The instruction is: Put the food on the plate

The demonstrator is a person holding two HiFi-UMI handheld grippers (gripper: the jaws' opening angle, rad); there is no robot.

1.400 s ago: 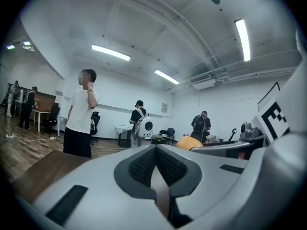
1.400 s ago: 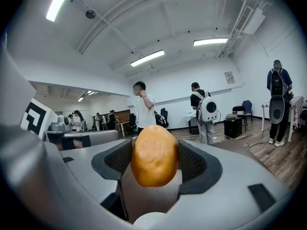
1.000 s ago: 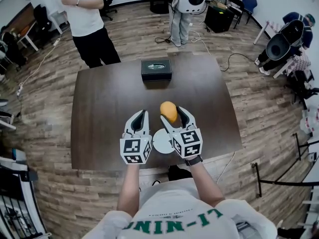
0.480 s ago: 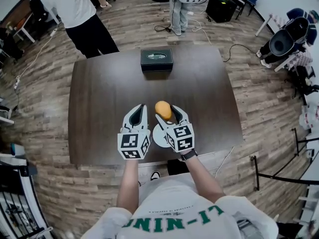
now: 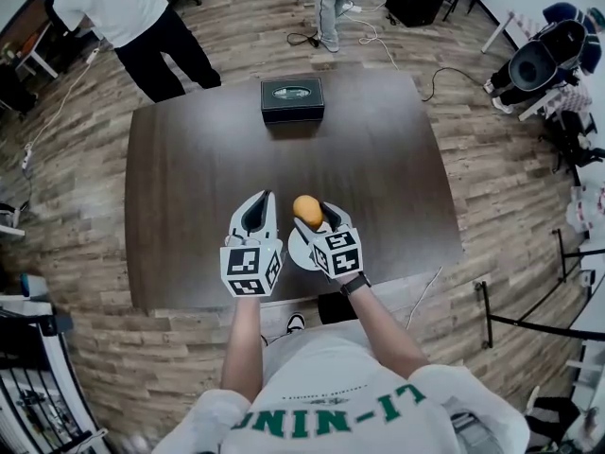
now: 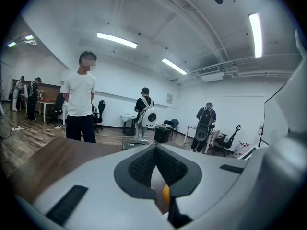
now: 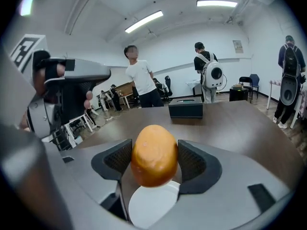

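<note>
My right gripper [image 5: 315,214] is shut on an egg-shaped orange-yellow piece of food [image 5: 306,210], gripped at both sides by the pads. In the right gripper view the food [image 7: 154,155] hangs just above the far rim of a small white plate [image 7: 151,202]. The plate [image 5: 297,251] lies on the dark wooden table [image 5: 189,178] near its front edge, half hidden under that gripper. My left gripper [image 5: 257,206] hovers a little to the left of the plate with its jaws together and nothing held. In its own view the left gripper [image 6: 156,150] shows a sliver of the food [image 6: 165,193] past the jaws.
A black box [image 5: 292,99] stands at the table's far edge, also seen as the black box [image 7: 185,109]. A person in a white shirt [image 5: 113,8] stands beyond the far left corner. Other people, chairs and cables are on the wood floor behind.
The right gripper has drawn the food back toward me, over the plate's far edge. The left gripper came back alongside it. The person in white moved further left.
</note>
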